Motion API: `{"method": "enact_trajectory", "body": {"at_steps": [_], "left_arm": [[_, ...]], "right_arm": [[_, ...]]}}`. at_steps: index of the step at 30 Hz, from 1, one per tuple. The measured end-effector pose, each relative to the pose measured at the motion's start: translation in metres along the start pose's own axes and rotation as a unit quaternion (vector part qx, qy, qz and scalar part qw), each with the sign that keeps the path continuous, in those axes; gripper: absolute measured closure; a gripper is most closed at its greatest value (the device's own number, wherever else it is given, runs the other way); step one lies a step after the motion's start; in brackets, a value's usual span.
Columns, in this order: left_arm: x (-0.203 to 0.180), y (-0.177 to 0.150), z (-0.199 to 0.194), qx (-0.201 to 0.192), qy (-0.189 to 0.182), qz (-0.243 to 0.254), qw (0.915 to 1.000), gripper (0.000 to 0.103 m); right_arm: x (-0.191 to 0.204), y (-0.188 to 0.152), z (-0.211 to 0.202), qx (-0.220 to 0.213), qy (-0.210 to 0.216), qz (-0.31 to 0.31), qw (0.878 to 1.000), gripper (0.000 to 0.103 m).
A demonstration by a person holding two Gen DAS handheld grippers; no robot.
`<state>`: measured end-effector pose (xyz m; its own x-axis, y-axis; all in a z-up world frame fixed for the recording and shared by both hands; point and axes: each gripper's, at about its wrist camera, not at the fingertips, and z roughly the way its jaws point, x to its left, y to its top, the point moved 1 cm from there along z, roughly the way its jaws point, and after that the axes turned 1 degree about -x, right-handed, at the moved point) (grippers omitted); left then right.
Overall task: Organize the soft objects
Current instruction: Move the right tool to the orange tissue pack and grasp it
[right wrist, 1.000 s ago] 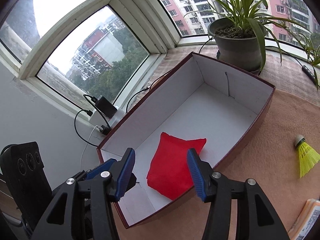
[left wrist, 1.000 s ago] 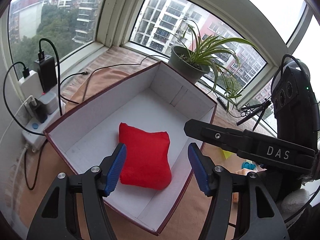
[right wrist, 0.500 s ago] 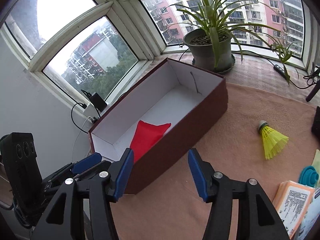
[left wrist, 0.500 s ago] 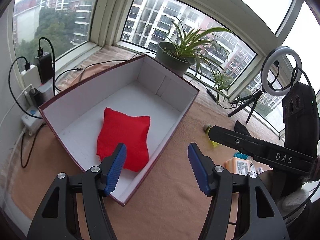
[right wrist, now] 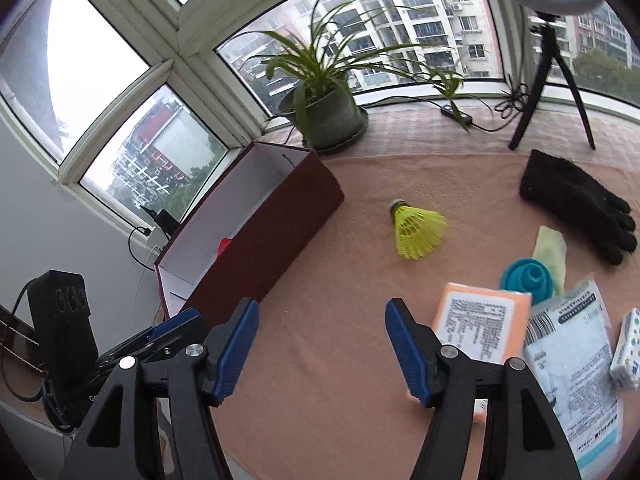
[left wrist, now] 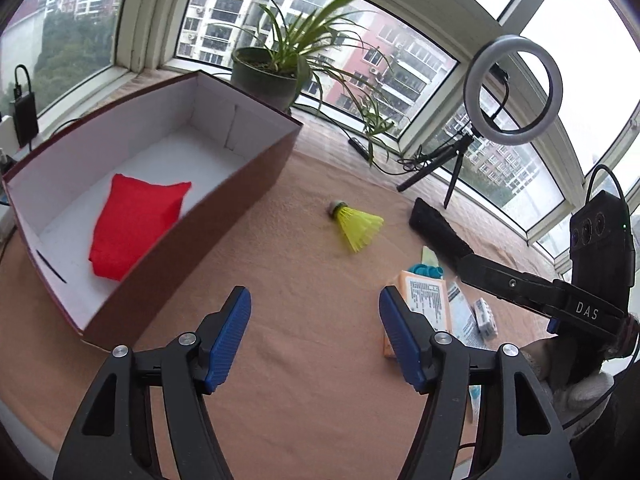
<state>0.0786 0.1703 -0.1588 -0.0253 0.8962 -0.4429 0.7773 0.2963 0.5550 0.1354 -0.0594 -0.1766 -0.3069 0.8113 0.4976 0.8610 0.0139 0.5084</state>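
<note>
A red cloth pouch lies flat inside the maroon box with white walls; from the right wrist only a red corner shows over the box wall. My left gripper hovers over bare tan cloth to the right of the box, jaws opening with nothing between them. My right gripper also hangs over the cloth, jaws opening and empty, beside an orange packet. A black glove lies at the far right, and a teal soft roll sits near the packets.
A yellow shuttlecock lies mid-table. White-and-blue packets and a small patterned box crowd the right. A potted plant, a ring light on a tripod and chargers with cables line the windowsill.
Both grippers have swung right, away from over the box and the red pouch, to above the open cloth. Both sets of jaws stand wider. The shuttlecock, glove and packets have come into view.
</note>
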Motion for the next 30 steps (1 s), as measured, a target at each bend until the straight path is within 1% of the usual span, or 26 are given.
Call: {"method": "enact_trajectory", "body": {"at_steps": [6,12,18,24,26,28,30], "left_arm": [[-0.024,-0.017,0.025,0.034,-0.026,0.004,0.9991,0.037],[-0.048,-0.027,0.05,0.066,-0.044,0.017,0.9967,0.037],[-0.074,-0.036,0.075,0.102,-0.063,0.041,0.9919,0.037],[-0.089,-0.039,0.094,0.129,-0.075,0.049,0.9877,0.037],[-0.092,-0.04,0.1,0.137,-0.077,0.048,0.9864,0.036],[-0.093,-0.042,0.104,0.143,-0.079,0.05,0.9852,0.032],[-0.095,-0.044,0.108,0.151,-0.079,0.055,0.9838,0.032]], "right_arm": [[-0.047,-0.019,-0.025,-0.018,-0.021,0.031,0.999,0.041],[-0.083,-0.032,-0.028,0.001,-0.05,0.046,0.998,0.041],[-0.11,-0.035,-0.015,0.034,-0.062,0.08,0.994,0.041],[-0.123,-0.04,-0.003,0.061,-0.051,0.094,0.992,0.041],[-0.126,-0.041,0.001,0.072,-0.045,0.1,0.991,0.041],[-0.129,-0.042,0.004,0.079,-0.036,0.108,0.99,0.041],[-0.132,-0.041,0.007,0.086,-0.028,0.115,0.989,0.041]]}}
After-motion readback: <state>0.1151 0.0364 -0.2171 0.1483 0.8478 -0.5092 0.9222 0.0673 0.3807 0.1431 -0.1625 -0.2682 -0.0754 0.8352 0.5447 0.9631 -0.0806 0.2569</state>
